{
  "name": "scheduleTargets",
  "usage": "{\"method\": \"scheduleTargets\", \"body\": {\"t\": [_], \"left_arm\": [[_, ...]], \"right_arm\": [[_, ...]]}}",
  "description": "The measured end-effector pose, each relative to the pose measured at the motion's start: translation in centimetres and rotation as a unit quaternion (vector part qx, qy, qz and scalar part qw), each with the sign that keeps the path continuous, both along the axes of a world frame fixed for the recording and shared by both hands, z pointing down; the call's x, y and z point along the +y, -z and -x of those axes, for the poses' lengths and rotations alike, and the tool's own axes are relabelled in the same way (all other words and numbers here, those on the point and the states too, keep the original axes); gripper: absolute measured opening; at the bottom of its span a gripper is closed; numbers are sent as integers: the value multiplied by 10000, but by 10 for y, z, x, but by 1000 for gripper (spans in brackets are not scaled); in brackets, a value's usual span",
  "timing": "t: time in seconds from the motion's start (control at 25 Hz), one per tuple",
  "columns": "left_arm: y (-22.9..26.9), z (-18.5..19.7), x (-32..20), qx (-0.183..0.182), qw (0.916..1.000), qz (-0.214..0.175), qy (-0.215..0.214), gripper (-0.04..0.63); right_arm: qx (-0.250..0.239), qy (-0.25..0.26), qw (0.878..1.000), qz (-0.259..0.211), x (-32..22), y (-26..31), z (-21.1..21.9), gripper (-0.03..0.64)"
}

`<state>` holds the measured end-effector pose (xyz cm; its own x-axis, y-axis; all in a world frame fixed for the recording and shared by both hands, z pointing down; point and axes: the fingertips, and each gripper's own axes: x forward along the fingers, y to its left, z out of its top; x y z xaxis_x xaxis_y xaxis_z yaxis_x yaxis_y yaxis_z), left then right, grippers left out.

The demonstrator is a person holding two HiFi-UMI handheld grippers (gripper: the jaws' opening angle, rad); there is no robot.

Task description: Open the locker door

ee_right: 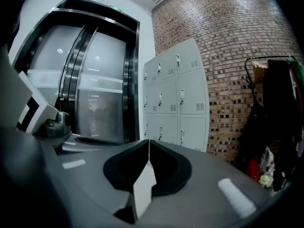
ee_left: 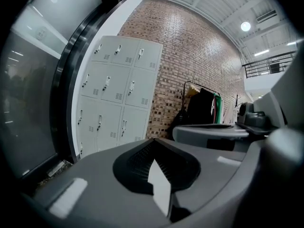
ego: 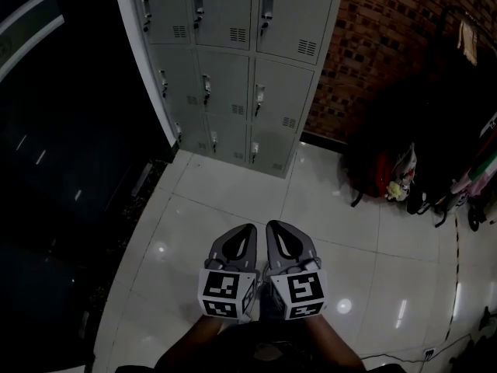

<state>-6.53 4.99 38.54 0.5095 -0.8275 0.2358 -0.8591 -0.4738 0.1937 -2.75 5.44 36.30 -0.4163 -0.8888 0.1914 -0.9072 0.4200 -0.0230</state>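
A grey bank of lockers (ego: 233, 61) stands against the brick wall ahead, every door closed, each with a small handle such as one on the middle row (ego: 260, 95). The same lockers (ee_left: 116, 87) show far off in the left gripper view, and the lockers (ee_right: 175, 99) in the right gripper view. My left gripper (ego: 250, 227) and right gripper (ego: 269, 224) are held side by side low over the tiled floor, well short of the lockers. Both are shut with nothing between the jaws; left gripper (ee_left: 153, 139), right gripper (ee_right: 148, 140).
A dark glass door with a white frame (ego: 147, 76) stands left of the lockers. At the right, a clothes rack with hanging garments (ego: 466, 115) and bags (ego: 388, 173) on the floor. Glossy white tiles (ego: 233, 200) lie between me and the lockers.
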Motion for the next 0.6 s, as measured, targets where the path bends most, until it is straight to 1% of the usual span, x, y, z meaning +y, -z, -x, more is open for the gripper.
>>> {"method": "scheduleTargets", "body": {"t": [0.28, 0.4, 0.6], "left_arm": [[6, -13, -78, -102, 9998, 30, 172, 6], [10, -26, -111, -129, 9996, 27, 245, 6], [7, -47, -159, -272, 9990, 78, 343, 6]], "right_arm": [[-209, 231, 9995, -59, -83, 8, -14, 11], [-287, 348, 9990, -62, -117, 11, -25, 11], [-375, 437, 9983, 16, -165, 6, -46, 11]]}}
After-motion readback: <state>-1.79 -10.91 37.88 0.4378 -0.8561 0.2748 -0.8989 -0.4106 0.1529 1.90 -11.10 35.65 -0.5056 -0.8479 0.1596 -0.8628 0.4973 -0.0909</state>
